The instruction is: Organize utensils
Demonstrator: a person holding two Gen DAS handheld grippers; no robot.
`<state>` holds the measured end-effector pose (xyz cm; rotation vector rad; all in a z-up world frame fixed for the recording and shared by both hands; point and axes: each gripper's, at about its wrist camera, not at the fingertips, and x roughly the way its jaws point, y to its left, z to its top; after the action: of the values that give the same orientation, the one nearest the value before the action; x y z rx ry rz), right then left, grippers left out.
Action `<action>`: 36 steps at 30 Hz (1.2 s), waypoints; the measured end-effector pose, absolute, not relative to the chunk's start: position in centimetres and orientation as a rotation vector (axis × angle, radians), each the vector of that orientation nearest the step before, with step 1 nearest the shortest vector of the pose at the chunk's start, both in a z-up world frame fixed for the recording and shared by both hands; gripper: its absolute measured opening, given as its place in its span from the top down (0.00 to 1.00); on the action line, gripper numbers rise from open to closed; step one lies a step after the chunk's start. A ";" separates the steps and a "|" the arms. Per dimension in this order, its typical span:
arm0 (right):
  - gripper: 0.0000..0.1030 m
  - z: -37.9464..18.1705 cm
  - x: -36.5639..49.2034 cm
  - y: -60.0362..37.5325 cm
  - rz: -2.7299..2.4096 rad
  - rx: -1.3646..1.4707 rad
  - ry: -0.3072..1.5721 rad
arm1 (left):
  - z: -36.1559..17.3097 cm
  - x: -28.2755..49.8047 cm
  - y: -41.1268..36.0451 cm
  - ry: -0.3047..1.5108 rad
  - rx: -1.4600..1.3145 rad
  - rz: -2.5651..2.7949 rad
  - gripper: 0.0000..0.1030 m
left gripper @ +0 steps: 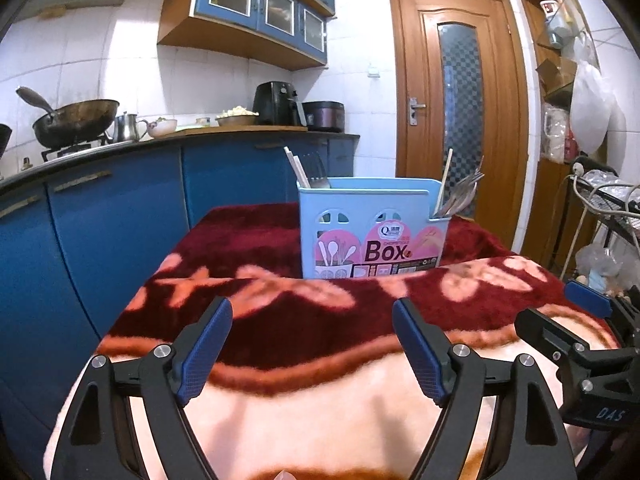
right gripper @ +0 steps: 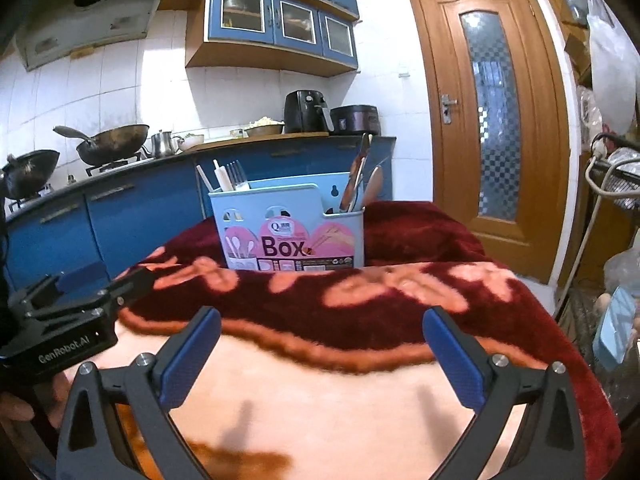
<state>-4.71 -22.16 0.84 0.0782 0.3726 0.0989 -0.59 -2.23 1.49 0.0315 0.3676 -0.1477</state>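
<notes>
Toward tabletop's far edge stands utensil box (left gripper: 372, 232), upright, utensils inside; both hand-held grippers, left (left gripper: 312, 344) & right (right gripper: 322, 350), gape empty near front edge, box straight ahead, neither clearly nearer.

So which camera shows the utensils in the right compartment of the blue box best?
The right wrist view: the utensils stand tall and separate above the blue box. The left wrist view shows them bunched at the box's corner.
</notes>
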 end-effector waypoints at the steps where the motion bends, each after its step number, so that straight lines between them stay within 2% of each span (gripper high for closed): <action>1: 0.00 0.8 -4.8 -22.1 0.092 0.073 0.360 | 1.4 -0.6 -2.2 0.359 0.031 -0.141 0.19; 8: 0.00 0.7 -5.2 -21.9 0.052 0.030 0.289 | 0.9 -0.7 -2.3 0.347 0.031 -0.130 0.19; 36: 0.00 0.5 -5.1 -21.7 0.063 0.030 0.292 | 0.5 -0.4 -1.9 0.366 -0.007 -0.133 0.19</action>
<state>-5.06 -21.72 0.53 0.0301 0.2919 0.0631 -0.42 -1.88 0.52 -0.0068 0.3658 -0.1332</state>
